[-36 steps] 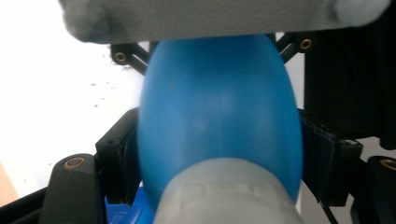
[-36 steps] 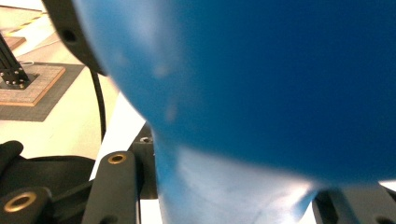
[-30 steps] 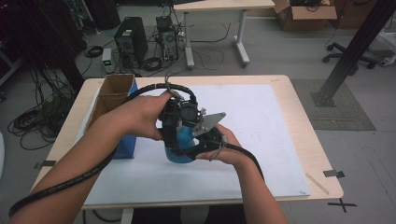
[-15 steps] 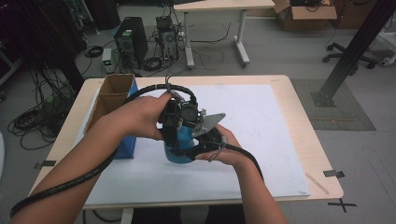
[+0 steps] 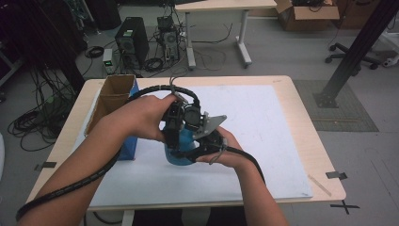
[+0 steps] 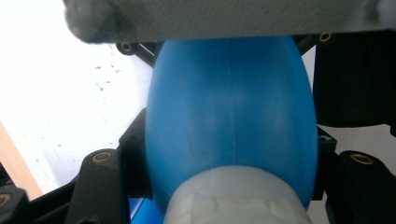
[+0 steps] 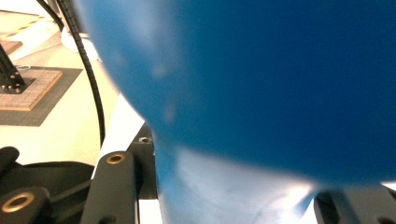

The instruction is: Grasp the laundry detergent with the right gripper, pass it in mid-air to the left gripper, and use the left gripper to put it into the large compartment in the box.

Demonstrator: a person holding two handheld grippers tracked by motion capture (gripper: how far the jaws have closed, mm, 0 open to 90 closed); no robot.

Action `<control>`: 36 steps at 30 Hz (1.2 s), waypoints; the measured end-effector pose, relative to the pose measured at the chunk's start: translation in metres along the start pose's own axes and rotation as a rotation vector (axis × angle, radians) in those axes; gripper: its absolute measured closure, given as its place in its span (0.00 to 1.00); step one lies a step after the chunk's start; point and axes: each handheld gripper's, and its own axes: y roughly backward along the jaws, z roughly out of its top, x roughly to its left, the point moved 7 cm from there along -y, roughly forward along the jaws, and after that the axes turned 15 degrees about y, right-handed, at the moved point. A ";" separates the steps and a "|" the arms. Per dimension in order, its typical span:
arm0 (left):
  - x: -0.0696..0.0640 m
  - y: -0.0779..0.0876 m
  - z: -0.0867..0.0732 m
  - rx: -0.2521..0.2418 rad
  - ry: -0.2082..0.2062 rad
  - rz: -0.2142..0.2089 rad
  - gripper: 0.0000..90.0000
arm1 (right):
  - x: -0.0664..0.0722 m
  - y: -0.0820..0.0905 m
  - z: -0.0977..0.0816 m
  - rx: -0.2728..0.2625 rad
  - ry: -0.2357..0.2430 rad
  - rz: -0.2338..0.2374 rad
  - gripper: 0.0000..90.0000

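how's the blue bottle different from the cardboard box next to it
The blue bottle is rounded, smooth and bright blue; the cardboard box is squared, brown and open at the top. The bottle is clamped between the left gripper and the right gripper near the table's middle, while the box stands untouched by the left edge. The bottle has a pale cap end; the box has none. Both sit over the white sheet.

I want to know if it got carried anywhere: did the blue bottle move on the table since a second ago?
No. The blue bottle sits at the same spot beside the cardboard box, between both grippers.
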 end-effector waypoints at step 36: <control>0.009 0.009 0.005 -0.001 0.014 -0.011 0.43 | 0.000 0.015 -0.008 -0.073 -0.108 -0.052 0.00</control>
